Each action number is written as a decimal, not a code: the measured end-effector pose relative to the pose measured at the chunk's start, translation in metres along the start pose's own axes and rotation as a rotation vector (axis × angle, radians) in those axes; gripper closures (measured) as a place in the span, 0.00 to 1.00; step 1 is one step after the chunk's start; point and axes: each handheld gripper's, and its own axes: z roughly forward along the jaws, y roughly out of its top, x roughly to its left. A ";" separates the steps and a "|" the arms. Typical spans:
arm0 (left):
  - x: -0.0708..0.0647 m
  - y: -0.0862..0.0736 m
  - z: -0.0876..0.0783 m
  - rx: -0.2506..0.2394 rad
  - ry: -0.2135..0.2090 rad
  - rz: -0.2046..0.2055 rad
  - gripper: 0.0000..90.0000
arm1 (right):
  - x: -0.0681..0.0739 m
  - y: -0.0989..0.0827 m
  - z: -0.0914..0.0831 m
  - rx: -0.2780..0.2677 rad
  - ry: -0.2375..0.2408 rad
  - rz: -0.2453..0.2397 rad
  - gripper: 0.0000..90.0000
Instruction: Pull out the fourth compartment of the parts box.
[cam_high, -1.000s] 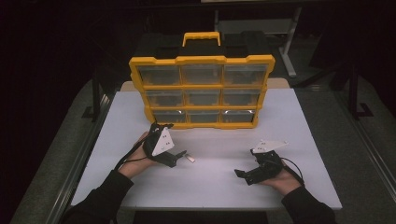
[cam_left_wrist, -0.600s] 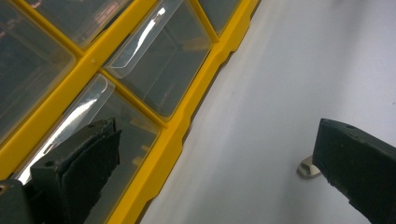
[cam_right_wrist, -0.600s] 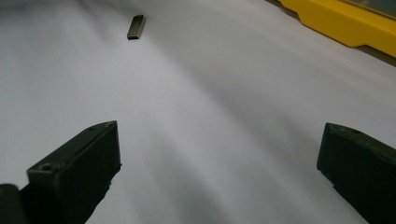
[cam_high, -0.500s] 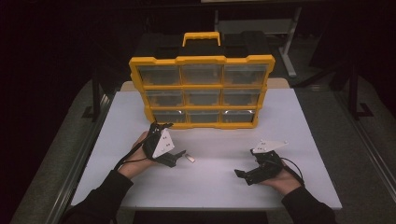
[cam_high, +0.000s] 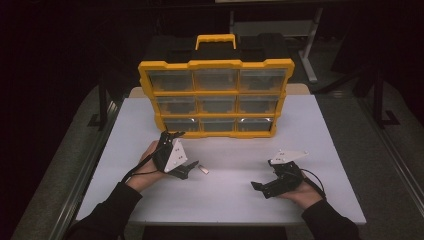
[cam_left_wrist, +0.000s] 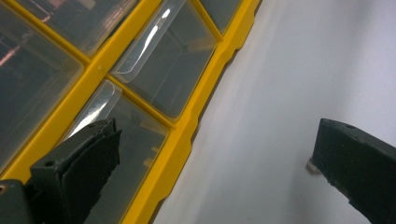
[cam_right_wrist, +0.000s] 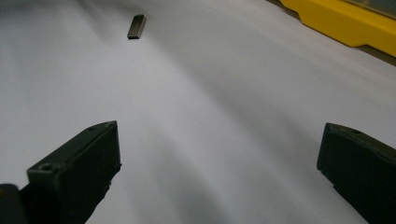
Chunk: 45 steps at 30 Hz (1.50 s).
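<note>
A yellow organizer case (cam_high: 216, 64) with clear drawers stands upright at the back of the white table (cam_high: 230, 200). A small flat metal piece (cam_high: 204, 170) lies on the table in front of it. My left gripper (cam_high: 189, 169) rests just left of the piece, open, with nothing between its jaws. In the left gripper view, the left gripper (cam_left_wrist: 217, 140) looks at the case's bottom drawers (cam_left_wrist: 173, 70), and a small bit (cam_left_wrist: 311, 166) peeks out by the right jaw. My right gripper (cam_high: 261, 179) lies open at the front right. In the right gripper view, the right gripper (cam_right_wrist: 219, 135) faces the metal piece (cam_right_wrist: 136, 26).
The case's yellow bottom edge (cam_right_wrist: 345, 18) runs close behind both grippers. A black carry handle (cam_high: 216, 41) tops the case. Bare white tabletop (cam_high: 320, 135) stretches right of the case. Dark floor and a metal stand (cam_high: 310, 55) lie beyond the table.
</note>
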 end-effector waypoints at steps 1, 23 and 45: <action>0.000 0.000 0.000 -0.002 0.007 0.004 0.01 | 0.000 0.000 0.000 0.000 0.000 0.000 0.00; -0.003 0.001 -0.003 0.009 0.069 0.089 0.01 | -0.002 0.000 0.002 -0.002 -0.008 -0.005 0.00; -0.007 0.002 -0.005 0.015 0.110 0.159 0.01 | -0.002 0.003 0.002 -0.019 -0.009 -0.018 0.00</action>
